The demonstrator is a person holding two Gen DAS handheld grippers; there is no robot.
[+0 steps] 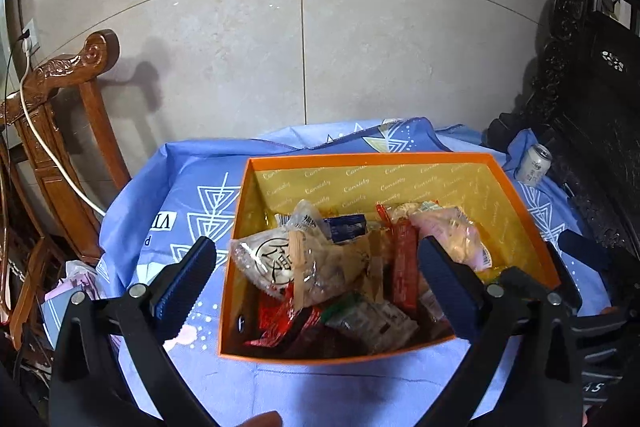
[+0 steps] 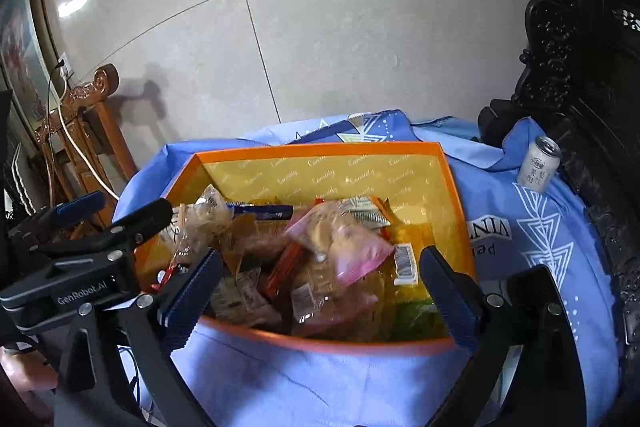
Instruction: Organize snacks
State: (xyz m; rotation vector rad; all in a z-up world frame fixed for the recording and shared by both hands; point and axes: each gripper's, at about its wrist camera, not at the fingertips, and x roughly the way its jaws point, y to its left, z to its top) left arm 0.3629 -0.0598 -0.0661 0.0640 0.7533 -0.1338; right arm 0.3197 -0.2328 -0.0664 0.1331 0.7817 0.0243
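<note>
Both tongs hang released over the orange box (image 1: 520, 187), nothing between their jaws. The left gripper (image 1: 316, 283) straddles the box's lower-left corner; the right gripper (image 2: 320, 287) frames the pink packet (image 2: 344, 247). The snack packets (image 1: 320, 267) lie heaped mid-frame inside the box, probably gathered there for sorting. A can (image 1: 534, 165) stands outside, upper right.
</note>
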